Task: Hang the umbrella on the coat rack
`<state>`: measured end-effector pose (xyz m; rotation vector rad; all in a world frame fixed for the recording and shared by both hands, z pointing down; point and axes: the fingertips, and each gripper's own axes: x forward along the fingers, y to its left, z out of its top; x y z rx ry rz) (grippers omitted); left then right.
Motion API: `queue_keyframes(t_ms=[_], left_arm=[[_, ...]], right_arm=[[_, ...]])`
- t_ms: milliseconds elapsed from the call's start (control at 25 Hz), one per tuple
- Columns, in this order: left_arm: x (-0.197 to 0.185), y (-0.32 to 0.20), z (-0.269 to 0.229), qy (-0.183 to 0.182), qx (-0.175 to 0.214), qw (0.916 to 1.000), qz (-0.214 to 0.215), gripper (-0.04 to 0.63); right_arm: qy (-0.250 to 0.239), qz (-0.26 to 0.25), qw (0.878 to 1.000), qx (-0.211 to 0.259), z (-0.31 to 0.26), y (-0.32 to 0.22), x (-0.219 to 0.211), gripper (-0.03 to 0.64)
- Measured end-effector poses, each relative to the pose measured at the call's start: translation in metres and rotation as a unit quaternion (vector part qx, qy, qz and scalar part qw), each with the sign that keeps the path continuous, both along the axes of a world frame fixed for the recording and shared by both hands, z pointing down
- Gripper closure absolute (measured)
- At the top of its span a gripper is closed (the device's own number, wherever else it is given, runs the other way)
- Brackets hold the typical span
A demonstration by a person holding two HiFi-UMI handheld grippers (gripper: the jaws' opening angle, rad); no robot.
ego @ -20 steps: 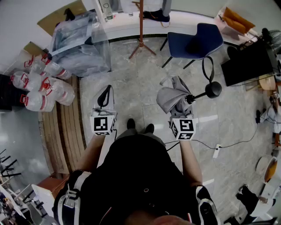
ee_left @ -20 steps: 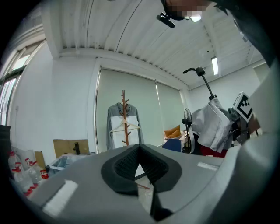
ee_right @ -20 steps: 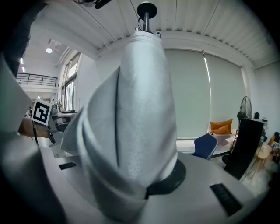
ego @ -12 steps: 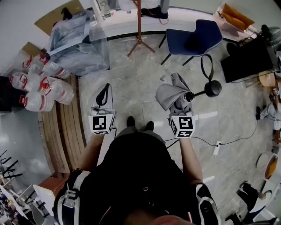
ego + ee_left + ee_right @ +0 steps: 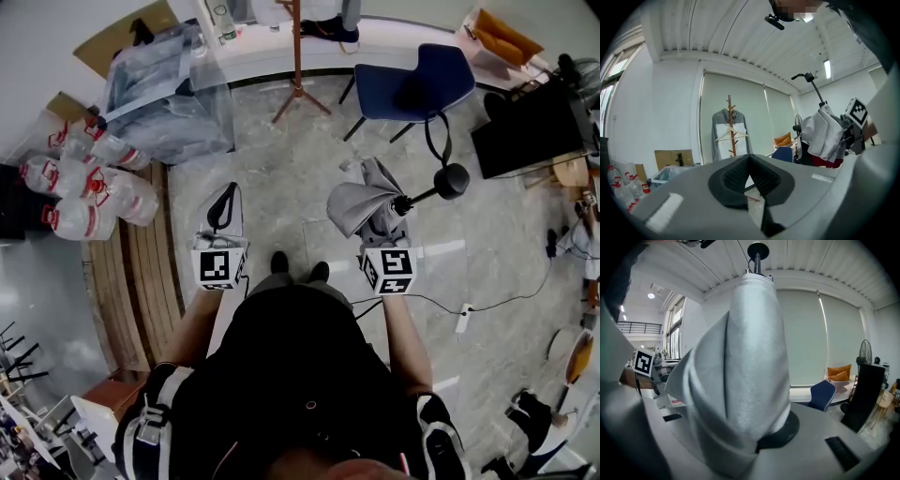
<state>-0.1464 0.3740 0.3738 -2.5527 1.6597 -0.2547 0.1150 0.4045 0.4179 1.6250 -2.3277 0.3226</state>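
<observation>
My right gripper (image 5: 380,227) is shut on the grey folded umbrella (image 5: 361,202). The umbrella's black knob handle (image 5: 450,180) sticks out to the right with its strap loop (image 5: 434,141). In the right gripper view the umbrella (image 5: 750,371) fills the middle, handle (image 5: 758,250) uppermost. The left gripper (image 5: 225,195) is held level beside it, shut and with nothing in it; its black pads (image 5: 740,176) meet. Across the floor stands the wooden coat rack (image 5: 297,52), well apart from both grippers. In the left gripper view the coat rack (image 5: 731,124) carries a jacket and a hanger.
A blue chair (image 5: 417,80) stands just right of the rack. At the left are large water bottles (image 5: 84,187), a clear plastic-covered bin (image 5: 164,89) and wooden boards (image 5: 127,281). A black screen (image 5: 530,131) sits at the right; a cable and power strip (image 5: 464,321) lie on the floor.
The umbrella's handle has shifted slightly up and to the left. Both grippers keep their grip and their places in the view.
</observation>
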Motion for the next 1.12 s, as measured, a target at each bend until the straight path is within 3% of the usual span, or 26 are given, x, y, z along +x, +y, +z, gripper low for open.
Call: queue_keyframes(t_ms=[440,1120], left_arm=[[0.005,-0.006,0.001,-0.005,-0.001,1.0,0.002,0.594],[0.03,-0.022,0.004,-0.01,-0.003,0.9993,-0.037,0.594]], right_arm=[[-0.005,-0.01,1.0,-0.008,0.008,-0.018,0.001,0.511],[0.012,-0.092,0.996,-0.009,0.003,-0.076,0.024,0.512]])
